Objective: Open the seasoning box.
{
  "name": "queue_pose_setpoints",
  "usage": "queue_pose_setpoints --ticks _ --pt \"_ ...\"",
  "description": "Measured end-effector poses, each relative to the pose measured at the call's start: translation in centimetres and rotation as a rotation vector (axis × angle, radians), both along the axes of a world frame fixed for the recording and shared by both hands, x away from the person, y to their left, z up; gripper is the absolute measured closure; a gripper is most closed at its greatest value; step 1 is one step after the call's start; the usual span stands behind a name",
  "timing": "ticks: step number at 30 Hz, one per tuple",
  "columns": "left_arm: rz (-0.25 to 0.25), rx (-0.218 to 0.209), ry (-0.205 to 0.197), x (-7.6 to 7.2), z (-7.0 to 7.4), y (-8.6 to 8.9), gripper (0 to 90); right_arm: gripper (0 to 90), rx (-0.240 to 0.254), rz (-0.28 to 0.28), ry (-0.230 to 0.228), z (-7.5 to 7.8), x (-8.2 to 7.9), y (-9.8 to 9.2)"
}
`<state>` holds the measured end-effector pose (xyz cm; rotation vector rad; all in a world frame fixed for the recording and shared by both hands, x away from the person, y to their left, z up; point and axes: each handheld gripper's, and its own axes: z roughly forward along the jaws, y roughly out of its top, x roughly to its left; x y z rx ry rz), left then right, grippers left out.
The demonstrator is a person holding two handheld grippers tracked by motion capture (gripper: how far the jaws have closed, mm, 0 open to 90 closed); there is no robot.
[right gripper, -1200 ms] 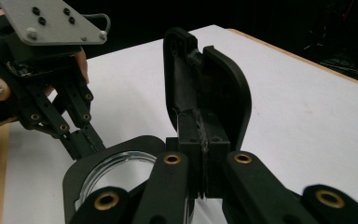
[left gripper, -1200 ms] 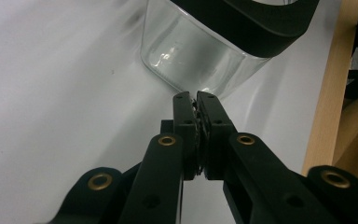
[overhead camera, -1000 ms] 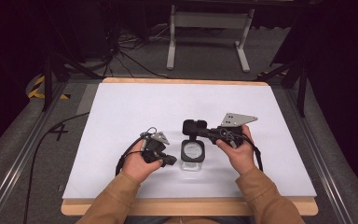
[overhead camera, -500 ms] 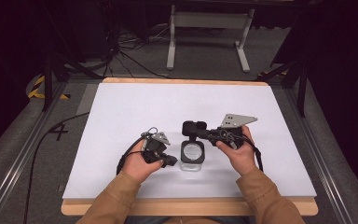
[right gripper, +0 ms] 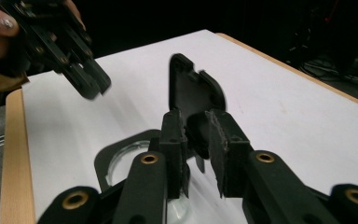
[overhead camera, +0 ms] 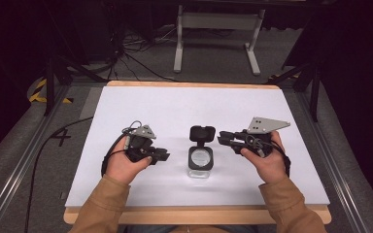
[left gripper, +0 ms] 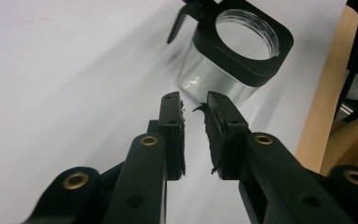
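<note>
One clear jar [overhead camera: 200, 161] with a black square top stands on the white table [overhead camera: 175, 111], its one black lid [overhead camera: 202, 133] flipped up. There are two tools. The left tool [overhead camera: 161, 156] and the right tool [overhead camera: 222, 141] sit on either side of the jar, both a little open and holding nothing. The left gripper view shows the jar's round opening [left gripper: 247, 35]. The right gripper view shows the lid's inside [right gripper: 193, 91].

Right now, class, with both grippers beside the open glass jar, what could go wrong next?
1. The jar is clear glass; a sideways nudge from the left gripper might tip it.
2. Its flipped-up lid stands close to the right gripper, so a careless move could knock it shut.
</note>
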<state>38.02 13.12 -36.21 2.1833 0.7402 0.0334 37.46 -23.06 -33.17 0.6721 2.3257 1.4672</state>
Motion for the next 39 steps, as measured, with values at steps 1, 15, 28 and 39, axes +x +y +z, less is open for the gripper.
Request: queue_pose_setpoints --ticks 1,15,28,39 --pt "0.012 0.000 -0.003 0.0 0.2 0.4 75.1 74.8 -0.005 -0.008 0.001 0.1 0.0 -0.3" --pt "0.123 0.025 -0.017 1.5 0.0 3.6 58.4 56.1 -0.105 -0.248 0.100 -0.5 1.5 -6.9" --pt "0.211 0.114 -0.043 3.7 -2.6 5.1 43.8 46.5 -0.157 -0.389 0.200 -4.0 3.3 -12.0" --pt "0.237 0.172 -0.010 4.8 -4.9 5.4 36.4 43.7 -0.222 -0.455 0.278 -7.7 4.9 -13.0"
